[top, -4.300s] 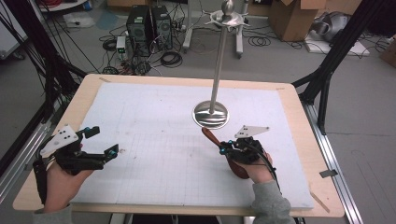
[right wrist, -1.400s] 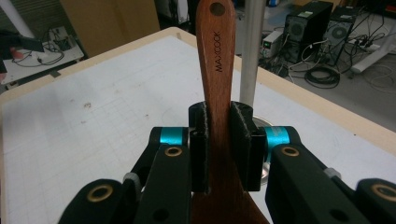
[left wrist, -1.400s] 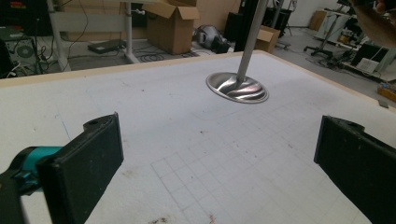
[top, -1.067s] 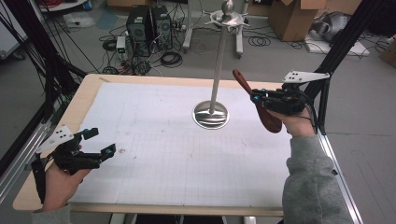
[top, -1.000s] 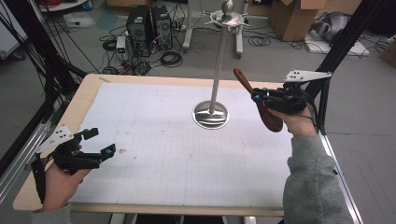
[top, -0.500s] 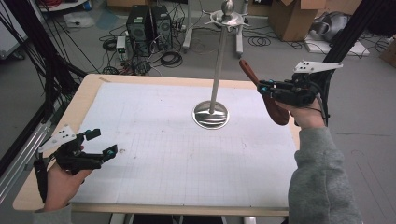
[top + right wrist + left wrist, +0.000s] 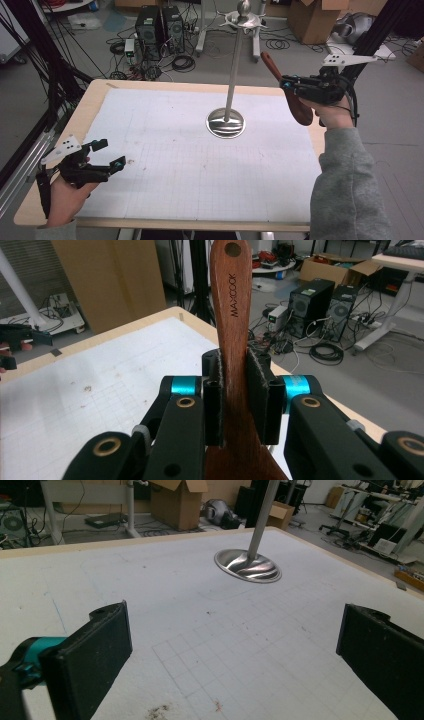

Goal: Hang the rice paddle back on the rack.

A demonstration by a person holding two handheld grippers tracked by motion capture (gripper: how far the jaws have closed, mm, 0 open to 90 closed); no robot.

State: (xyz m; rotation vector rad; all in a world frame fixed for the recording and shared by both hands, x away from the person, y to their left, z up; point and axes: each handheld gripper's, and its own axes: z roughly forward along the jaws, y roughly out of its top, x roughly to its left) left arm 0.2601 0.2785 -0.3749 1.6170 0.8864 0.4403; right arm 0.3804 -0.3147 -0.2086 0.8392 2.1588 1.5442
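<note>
Right tongs [image 7: 289, 83] clamped on a wooden spatula [image 7: 292, 97], raised above the desk's right edge, near its far right corner. Left tongs [image 7: 107, 154] spread wide with nothing between the pads, low over the near left corner, held by a hand [image 7: 62, 197] in a grey cuff.

Spatula: reddish-brown wood, smooth and varnished, long flat handle with a round hanging hole near its tip and "MAXCOOK" printed down its length, as seen in the right gripper view [image 7: 235, 330]. Handle pinched between two black padded faces, teal collars to either side. Tilted in the high view, handle end up and toward the far edge, broad rounded blade down beside the hand [image 7: 334, 112].

Desk [image 7: 95, 97]: pale wooden rim, top covered by a white gridded sheet [image 7: 200, 165], a few small brown flecks toward the near left.

Metal stand [image 7: 227, 120]: shiny round dished base right of the desk's middle, toward the far edge, thin upright pole, ball-topped crown of short arms [image 7: 243, 19]. Well apart from the left tongs, between both hands, nearer the spatula.

Beyond the far edge: black computer towers [image 7: 157, 27], coiled cables, cardboard boxes [image 7: 310, 17] on the floor.
</note>
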